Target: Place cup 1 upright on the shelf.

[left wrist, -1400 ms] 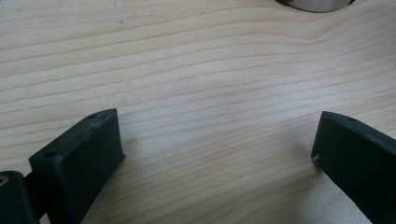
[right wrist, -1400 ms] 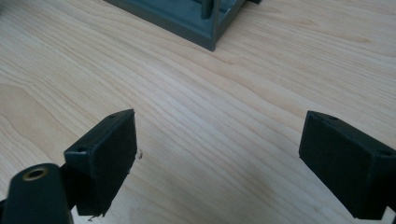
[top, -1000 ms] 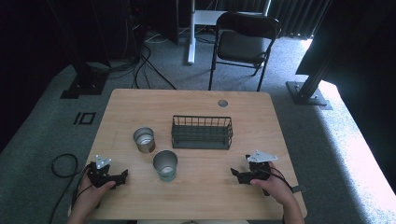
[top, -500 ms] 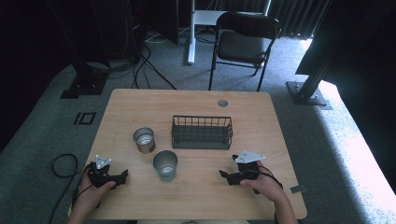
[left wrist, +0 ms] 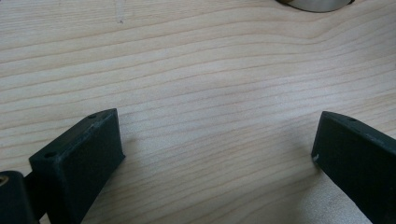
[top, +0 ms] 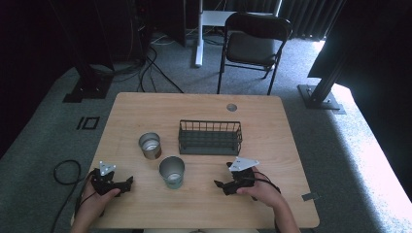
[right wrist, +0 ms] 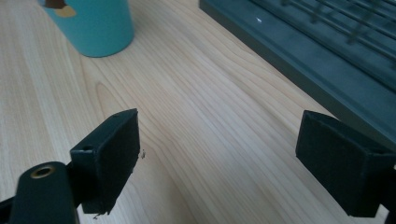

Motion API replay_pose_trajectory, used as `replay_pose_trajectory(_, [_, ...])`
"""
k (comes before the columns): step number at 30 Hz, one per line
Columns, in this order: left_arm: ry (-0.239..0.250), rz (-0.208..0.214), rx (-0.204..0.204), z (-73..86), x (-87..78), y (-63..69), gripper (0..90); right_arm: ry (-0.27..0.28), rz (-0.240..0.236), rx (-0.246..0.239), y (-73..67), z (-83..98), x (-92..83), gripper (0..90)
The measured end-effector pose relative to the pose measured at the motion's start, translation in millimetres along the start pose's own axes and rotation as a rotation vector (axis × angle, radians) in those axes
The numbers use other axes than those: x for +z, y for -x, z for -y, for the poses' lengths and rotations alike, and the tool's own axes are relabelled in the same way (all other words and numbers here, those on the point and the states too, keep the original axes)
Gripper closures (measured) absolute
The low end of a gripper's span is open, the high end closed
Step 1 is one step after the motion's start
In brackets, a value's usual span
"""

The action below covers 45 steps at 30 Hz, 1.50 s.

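A teal cup [top: 172, 171] stands near the table's front middle, and its base [right wrist: 93, 25] appears at the top left of the right gripper view. Behind and to its left stands a steel cup [top: 150, 145]. A dark wire basket [top: 210, 138] sits mid-table; its frame [right wrist: 317, 51] crosses the top right of the right gripper view. My left gripper [top: 127, 183] rests at the front left, open, nothing between its jaws [left wrist: 215, 154]. To the right of the teal cup, my right gripper [top: 220, 186] is open over bare wood [right wrist: 217, 158].
The wooden table [top: 272, 204] has a round cable hole [top: 231, 107] near its back edge. A folding chair [top: 255, 46] stands beyond the table. A cable [top: 63, 170] lies on the floor at the left. A curved metal edge [left wrist: 313, 4] shows at the top of the left gripper view.
My right gripper has moved left across the front of the table toward the teal cup. The left gripper has stayed in place.
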<state>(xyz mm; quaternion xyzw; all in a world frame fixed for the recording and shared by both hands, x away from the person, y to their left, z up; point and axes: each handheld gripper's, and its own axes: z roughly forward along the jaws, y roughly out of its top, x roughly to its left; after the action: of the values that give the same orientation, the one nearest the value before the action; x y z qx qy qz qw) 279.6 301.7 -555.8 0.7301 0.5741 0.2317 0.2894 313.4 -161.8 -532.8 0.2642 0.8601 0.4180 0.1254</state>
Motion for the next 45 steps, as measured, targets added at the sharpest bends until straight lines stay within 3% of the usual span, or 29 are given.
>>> replay_pose_trajectory(10, [0.0,0.0,0.0,0.0,0.0,-0.1,2.4,0.009,-0.052,-0.037,-15.5,-16.5,17.2,13.4])
replay_pose_trajectory(16, [0.0,0.0,0.0,0.0,0.0,0.0,2.4,0.008,-0.055,-0.053,-22.3,-23.7,26.2,13.4])
replay_pose_trajectory(22, [0.0,0.0,0.0,0.0,0.0,0.0,2.4,0.037,-0.112,-0.069,-33.8,-33.1,36.7,13.4])
replay_pose_trajectory(28, [0.0,0.0,0.0,0.0,0.0,0.0,2.4,0.048,-0.127,-0.105,-42.9,-39.8,45.1,13.4])
replay_pose_trajectory(45, [0.0,0.0,0.0,0.0,0.0,0.0,2.4,0.121,-0.207,-0.117,-61.4,-59.8,57.8,13.4])
